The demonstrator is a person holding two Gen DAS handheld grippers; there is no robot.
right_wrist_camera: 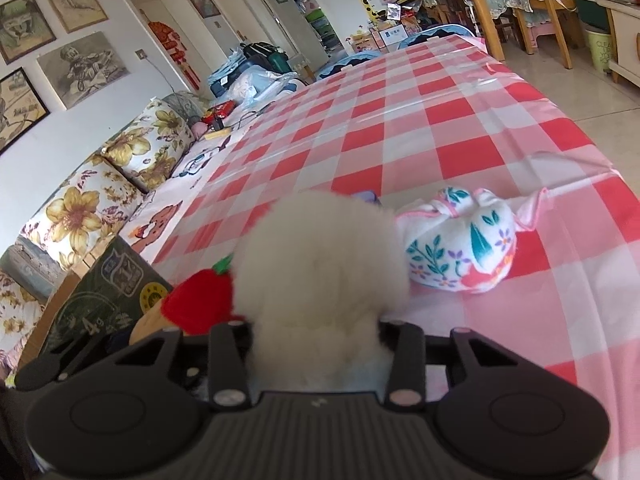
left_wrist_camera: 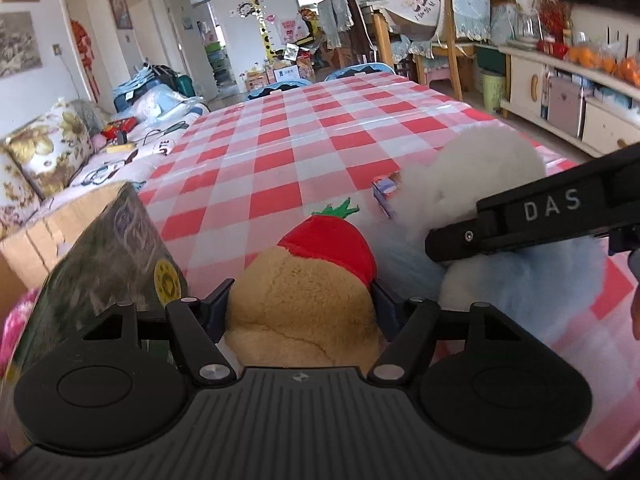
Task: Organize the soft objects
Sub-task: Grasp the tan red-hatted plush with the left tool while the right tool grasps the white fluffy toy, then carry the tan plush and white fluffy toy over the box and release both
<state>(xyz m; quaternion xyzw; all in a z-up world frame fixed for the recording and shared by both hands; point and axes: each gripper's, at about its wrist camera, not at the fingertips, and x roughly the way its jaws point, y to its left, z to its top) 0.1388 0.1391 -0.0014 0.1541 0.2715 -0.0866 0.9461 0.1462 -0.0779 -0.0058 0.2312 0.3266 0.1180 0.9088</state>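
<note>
Left gripper (left_wrist_camera: 302, 300): your fingers pinch the tan plush (left_wrist_camera: 304, 304), left of the white plush (left_wrist_camera: 468, 176).
Right gripper (right_wrist_camera: 316, 336): fingers clamped on the white plush, on the counter (right_wrist_camera: 460, 128).
Advice: you lift both straight, grips firm.
Floral pouch (right_wrist_camera: 464, 252): right of white plush, untouched.

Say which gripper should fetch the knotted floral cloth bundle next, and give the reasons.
Probably the right gripper: the knotted floral cloth bundle lies just beside it on the red-checked tablecloth, and it is out of the left view. But it is shut on the fluffy white plush toy, which must go down first.
</note>
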